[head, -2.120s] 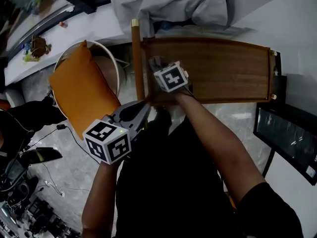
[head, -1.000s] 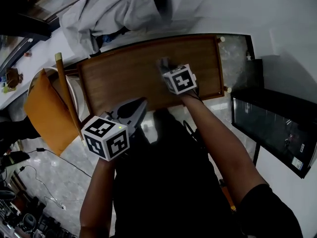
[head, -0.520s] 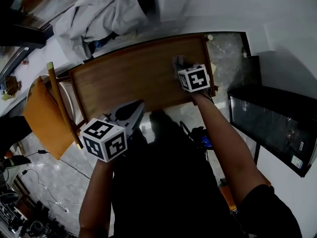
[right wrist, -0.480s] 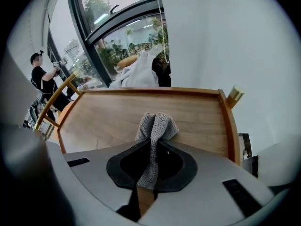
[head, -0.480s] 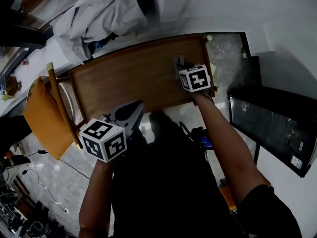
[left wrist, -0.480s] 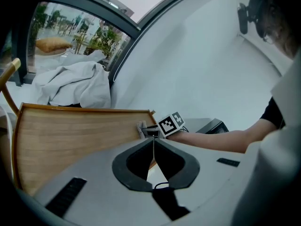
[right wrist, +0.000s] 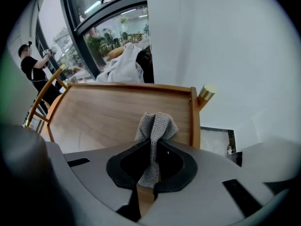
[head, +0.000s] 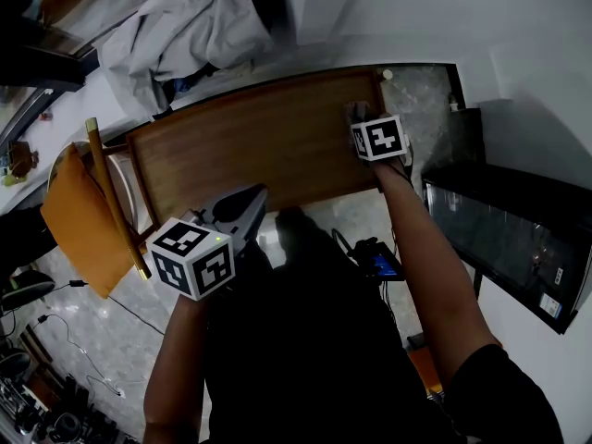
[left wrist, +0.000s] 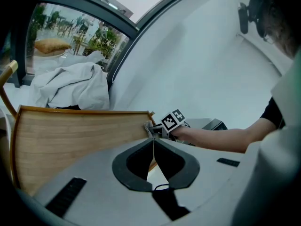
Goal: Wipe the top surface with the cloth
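**At table's right end: cloth sweep has crossed the top**

Cloth [right wrist: 156, 126], grey knit, is clenched in the right gripper [right wrist: 151, 147] jaws. Its free end is bunched on the wooden table top [head: 250, 151], just beside the right rim and the brass-capped corner post [right wrist: 207, 92].

Changed: about two seconds ago this gripper was at the top's left end by the chair [head: 113, 197], a second ago it was mid-top, and now it is at the right end. That reads as one left-to-right pass along the near strip done. The far strip is probably not wiped yet, but I can't confirm.

Left gripper [left wrist: 153, 142]: jaws pressed together with nothing in them, held off the table's near edge, idle.

Containers: none proper. The top has a raised rim like a tray, and only the cloth lies inside it.

Around: orange cushion [head: 79, 220] on the chair at the left end, grey fabric heap [head: 185, 26] beyond the far edge, dark glass-fronted box [head: 509, 239] to the right.
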The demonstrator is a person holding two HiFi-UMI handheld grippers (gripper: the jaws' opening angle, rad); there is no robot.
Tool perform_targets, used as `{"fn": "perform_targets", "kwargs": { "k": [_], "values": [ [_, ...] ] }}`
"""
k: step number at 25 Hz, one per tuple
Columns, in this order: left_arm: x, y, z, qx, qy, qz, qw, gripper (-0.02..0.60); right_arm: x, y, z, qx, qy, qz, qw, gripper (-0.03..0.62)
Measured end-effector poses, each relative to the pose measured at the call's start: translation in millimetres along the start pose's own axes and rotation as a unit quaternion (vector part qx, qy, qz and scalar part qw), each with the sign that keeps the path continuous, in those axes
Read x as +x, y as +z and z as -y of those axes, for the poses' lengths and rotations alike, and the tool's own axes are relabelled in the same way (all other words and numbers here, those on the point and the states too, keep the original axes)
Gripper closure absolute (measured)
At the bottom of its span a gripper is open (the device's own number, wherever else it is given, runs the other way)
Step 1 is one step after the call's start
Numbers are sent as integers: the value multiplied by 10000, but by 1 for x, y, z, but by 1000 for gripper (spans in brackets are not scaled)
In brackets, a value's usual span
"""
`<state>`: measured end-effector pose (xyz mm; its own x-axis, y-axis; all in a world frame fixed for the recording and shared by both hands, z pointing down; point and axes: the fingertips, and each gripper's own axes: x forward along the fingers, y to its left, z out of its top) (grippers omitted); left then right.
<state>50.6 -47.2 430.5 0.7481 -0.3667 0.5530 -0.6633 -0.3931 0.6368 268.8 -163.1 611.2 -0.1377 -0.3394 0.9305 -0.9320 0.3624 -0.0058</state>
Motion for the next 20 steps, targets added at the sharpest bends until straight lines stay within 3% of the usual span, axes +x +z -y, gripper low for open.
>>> {"fn": "perform_targets", "kwargs": {
  "k": [14, 17, 20],
  "values": [
    [-12, -5, -1, 38, -43, 12, 10000, 563, -12, -10, 35, 158, -563, -59, 9983, 553],
    [-27, -6, -7, 37, -34, 87, 10000, 563, -23, 3, 21, 339, -456, 306, 9979, 553],
    [-49, -12, -22, -59, 36, 182, 9998, 563, -31, 25, -31, 389, 37, 791, 9961, 553]
  ]
}}
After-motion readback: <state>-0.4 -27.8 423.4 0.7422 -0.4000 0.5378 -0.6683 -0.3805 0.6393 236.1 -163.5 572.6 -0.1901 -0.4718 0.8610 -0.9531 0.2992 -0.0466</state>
